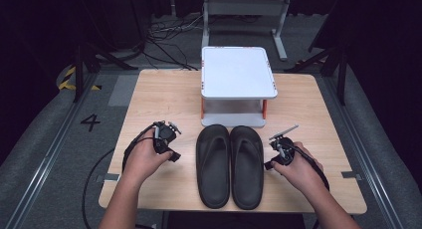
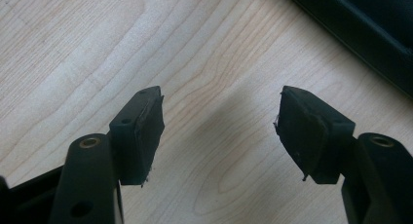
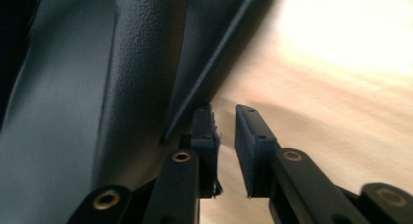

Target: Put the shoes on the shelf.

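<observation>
At the lower middle of the high view, a pair of black flip-flops lies side by side on the wooden surface, toes toward the top of the frame, soles down, inner edges touching or nearly so: left flip-flop, right flip-flop. Just above their toes stands a white two-tier stand with short orange posts; the toes sit close to its lower plate, whether touching cannot be told. Right gripper is held in the person's right hand just beside the outer edge of the right flip-flop, right of centre in the frame, its grey plate tilted up. In the right gripper view its jaws stand a narrow slit apart with nothing between them; the pads press on nothing, and the flip-flop's pebbled black side fills the left half of that frame, very near the left jaw. Left gripper sits in the left hand, left of the left flip-flop and apart from it. In the left gripper view its jaws are spread wide over bare wood, nothing between them; a dark edge of the flip-flop crosses the upper right corner. A cable trails from each gripper toward the bottom of the high view.
</observation>
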The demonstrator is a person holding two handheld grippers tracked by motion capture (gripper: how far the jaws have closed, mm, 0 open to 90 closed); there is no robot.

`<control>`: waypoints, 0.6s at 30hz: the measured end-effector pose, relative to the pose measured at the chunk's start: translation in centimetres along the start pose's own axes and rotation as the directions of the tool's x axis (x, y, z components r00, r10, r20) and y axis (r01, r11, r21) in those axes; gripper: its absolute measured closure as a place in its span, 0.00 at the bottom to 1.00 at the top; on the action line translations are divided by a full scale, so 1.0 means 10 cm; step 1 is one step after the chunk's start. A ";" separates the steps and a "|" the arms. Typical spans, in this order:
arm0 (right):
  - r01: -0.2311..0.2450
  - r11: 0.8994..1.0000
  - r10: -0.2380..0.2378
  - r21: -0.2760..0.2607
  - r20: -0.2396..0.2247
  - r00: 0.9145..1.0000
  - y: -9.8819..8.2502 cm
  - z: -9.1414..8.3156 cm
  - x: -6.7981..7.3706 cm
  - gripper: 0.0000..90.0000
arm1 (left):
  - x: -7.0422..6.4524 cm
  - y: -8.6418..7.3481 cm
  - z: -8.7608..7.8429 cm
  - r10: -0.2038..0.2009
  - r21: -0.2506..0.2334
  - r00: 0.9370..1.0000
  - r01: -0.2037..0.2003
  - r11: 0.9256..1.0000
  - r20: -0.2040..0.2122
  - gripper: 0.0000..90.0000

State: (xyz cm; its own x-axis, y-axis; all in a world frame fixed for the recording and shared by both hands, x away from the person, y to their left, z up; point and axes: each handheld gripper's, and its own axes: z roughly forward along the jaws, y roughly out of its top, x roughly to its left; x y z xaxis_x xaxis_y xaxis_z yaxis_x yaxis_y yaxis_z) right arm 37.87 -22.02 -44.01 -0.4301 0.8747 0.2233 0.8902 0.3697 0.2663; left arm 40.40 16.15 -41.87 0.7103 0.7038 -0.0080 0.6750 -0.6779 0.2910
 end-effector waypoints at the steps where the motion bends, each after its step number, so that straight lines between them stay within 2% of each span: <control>1: 0.012 1.000 -0.011 -0.012 0.017 1.000 0.00 0.01 0.03 0.84 | 0.00 0.00 0.00 0.001 -0.001 1.000 -0.001 1.000 0.000 0.38; 5: 0.016 1.000 -0.016 -0.016 0.014 1.000 0.00 0.00 0.00 0.77 | 0.00 0.00 -0.03 -0.001 -0.008 1.000 0.000 1.000 -0.002 0.38; 9: 0.012 0.997 -0.013 -0.072 -0.013 1.000 0.00 -0.11 0.00 0.72 | 0.05 -0.01 -0.09 -0.009 -0.023 1.000 0.009 1.000 0.003 0.38; 13: 0.021 0.993 -0.022 -0.117 -0.006 1.000 0.01 -0.26 0.08 0.69 | 0.11 -0.04 -0.12 -0.025 -0.029 1.000 0.025 0.999 -0.005 0.37; 15: 0.023 0.993 -0.025 -0.120 -0.016 1.000 0.02 -0.29 0.11 0.69 | 0.13 -0.06 -0.13 -0.036 -0.033 0.999 0.036 0.999 -0.014 0.36; 16: 0.024 0.991 -0.030 -0.129 -0.041 0.999 0.05 -0.34 0.19 0.68 | 0.14 -0.07 -0.14 -0.031 -0.033 0.999 0.030 0.999 -0.021 0.36; 18: 0.046 0.988 -0.052 -0.149 -0.036 0.998 0.09 -0.36 0.28 0.66 | 0.14 -0.08 -0.15 -0.040 -0.044 0.999 0.039 0.998 -0.016 0.36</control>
State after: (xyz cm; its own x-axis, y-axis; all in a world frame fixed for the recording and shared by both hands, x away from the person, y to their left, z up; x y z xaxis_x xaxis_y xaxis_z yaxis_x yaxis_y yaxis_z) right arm 36.87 -20.35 -39.77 -0.4811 0.8425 0.2425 0.8371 0.3592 0.4127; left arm 40.58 17.99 -40.65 0.6796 0.7336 -0.0047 0.6930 -0.6399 0.3320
